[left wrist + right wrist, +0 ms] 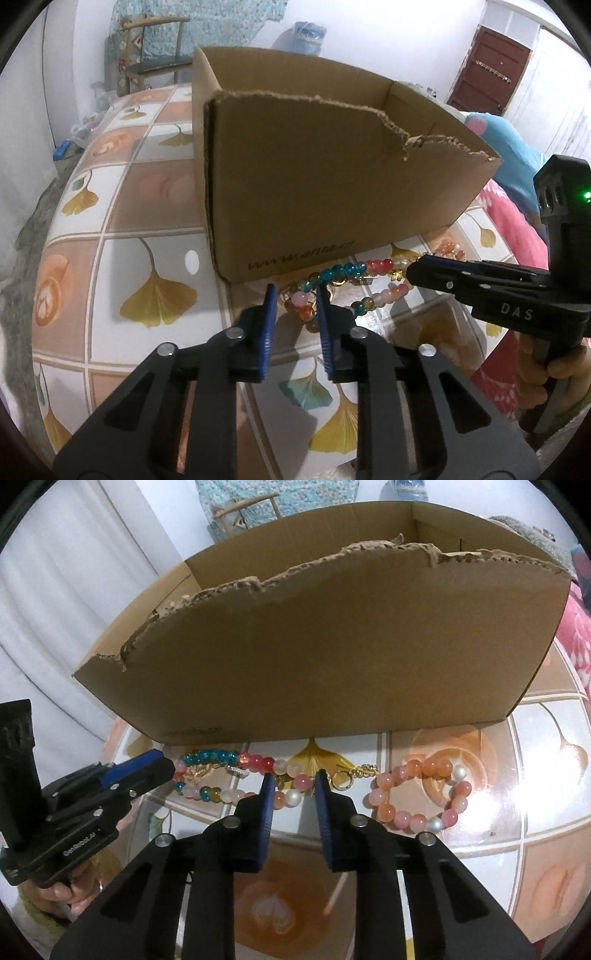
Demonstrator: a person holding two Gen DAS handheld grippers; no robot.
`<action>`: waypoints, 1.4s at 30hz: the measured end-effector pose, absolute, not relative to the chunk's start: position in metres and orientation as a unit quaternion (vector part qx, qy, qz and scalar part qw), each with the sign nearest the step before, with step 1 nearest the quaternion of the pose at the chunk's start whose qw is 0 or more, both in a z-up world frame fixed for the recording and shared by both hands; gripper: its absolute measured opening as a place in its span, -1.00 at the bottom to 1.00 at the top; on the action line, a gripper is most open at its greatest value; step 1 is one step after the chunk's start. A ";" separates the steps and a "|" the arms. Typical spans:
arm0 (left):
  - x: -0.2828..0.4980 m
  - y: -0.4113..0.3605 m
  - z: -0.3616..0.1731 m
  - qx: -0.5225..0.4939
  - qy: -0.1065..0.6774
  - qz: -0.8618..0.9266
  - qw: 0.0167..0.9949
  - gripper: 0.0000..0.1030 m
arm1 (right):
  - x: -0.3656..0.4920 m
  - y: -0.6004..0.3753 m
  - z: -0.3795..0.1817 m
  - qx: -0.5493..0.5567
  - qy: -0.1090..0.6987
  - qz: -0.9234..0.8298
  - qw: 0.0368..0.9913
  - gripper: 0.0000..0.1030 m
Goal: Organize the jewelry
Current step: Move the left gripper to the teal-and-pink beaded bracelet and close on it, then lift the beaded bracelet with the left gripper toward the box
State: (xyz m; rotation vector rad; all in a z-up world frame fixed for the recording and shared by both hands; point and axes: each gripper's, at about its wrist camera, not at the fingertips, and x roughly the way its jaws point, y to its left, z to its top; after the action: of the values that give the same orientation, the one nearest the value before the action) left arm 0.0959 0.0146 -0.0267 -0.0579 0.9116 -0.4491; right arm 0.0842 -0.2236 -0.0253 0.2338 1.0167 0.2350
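A long strand of blue, pink, white and amber beads (343,271) with gold charms lies on the table in front of a cardboard box (314,192). My left gripper (296,293) is shut on the strand's left end, with pink and orange beads filling the gap between its blue pads. In the right wrist view my right gripper (293,779) is shut on the middle of the same strand (210,757), next to a gold clasp (341,779). A separate pink and orange bead bracelet (421,794) lies to the right, untouched.
The open box (332,657) has a torn front rim and stands just behind the jewelry. The table (122,221) has a glossy top with ginkgo-leaf tiles. Each gripper shows in the other's view, the right gripper (408,269) and the left gripper (168,762). Pink and blue fabric (517,206) lies at the right.
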 end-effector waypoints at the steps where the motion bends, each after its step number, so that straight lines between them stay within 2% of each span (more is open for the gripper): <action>1: 0.097 0.015 -0.027 -0.028 0.439 -0.215 0.872 -0.67 | 0.085 -0.223 -0.025 0.109 0.484 0.111 0.861 -0.58; 12: 0.105 0.008 -0.031 -0.022 0.456 -0.214 0.864 -0.69 | 0.095 -0.217 -0.026 0.103 0.496 0.113 0.855 -0.59; 15: 0.106 0.006 -0.031 -0.017 0.455 -0.212 0.865 -0.77 | 0.099 -0.215 -0.026 0.101 0.500 0.114 0.852 -0.59; 30: 0.100 -0.010 -0.033 0.018 0.441 -0.202 0.874 -0.81 | 0.115 -0.184 -0.025 0.042 0.508 0.112 0.853 -0.59; 31: 0.099 -0.011 -0.033 0.020 0.439 -0.202 0.875 -0.81 | 0.115 -0.182 -0.025 0.037 0.507 0.111 0.854 -0.62; 33: 0.098 -0.011 -0.033 0.022 0.436 -0.201 0.877 -0.82 | 0.116 -0.177 -0.027 0.026 0.508 0.110 0.854 -0.81; 42: 0.089 -0.016 -0.024 0.040 0.411 -0.210 0.886 -0.82 | 0.112 -0.166 -0.020 0.017 0.489 0.111 0.865 -0.81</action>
State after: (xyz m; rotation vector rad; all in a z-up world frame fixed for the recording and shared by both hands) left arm 0.0892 -0.0158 -0.0239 0.0822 0.8548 -0.4368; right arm 0.1115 -0.1658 -0.0204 0.0349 1.0248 0.2325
